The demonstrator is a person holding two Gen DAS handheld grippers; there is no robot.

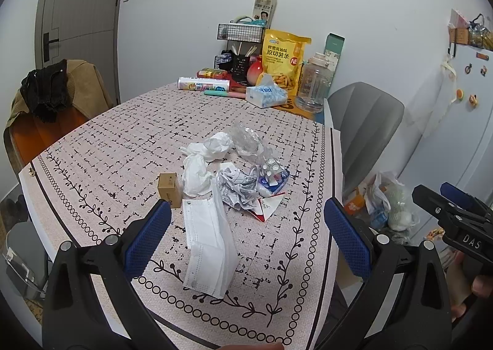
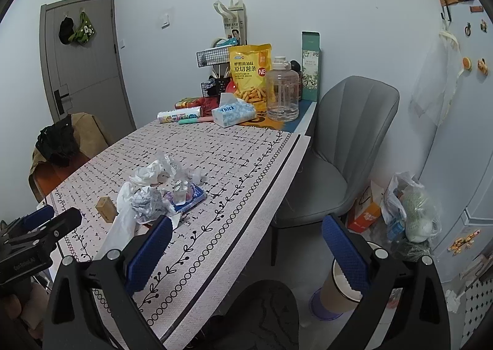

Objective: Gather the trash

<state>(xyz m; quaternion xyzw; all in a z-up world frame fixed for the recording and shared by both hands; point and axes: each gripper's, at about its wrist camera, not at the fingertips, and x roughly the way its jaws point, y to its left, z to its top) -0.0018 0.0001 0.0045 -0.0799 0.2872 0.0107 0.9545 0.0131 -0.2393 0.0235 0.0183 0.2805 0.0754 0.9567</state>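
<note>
Left tongs [image 1: 248,236]: jaws fully spread, nothing between them, poised above the near edge of the patterned-cloth worktop [image 1: 123,140]. Right tongs [image 2: 246,250]: jaws equally spread and empty, held over the worktop's right edge and the floor.

Trash lies grouped at mid-worktop: a white pleated face mask [image 1: 208,245] nearest the left tongs, crumpled white tissue paper [image 1: 201,162], a crumpled printed paper sheet [image 1: 237,188], clear crinkled plastic wrap [image 1: 246,139], a blue-and-white wrapper [image 1: 274,179]. A small brown cardboard box [image 1: 169,190] stands just left of the tissue.
</note>
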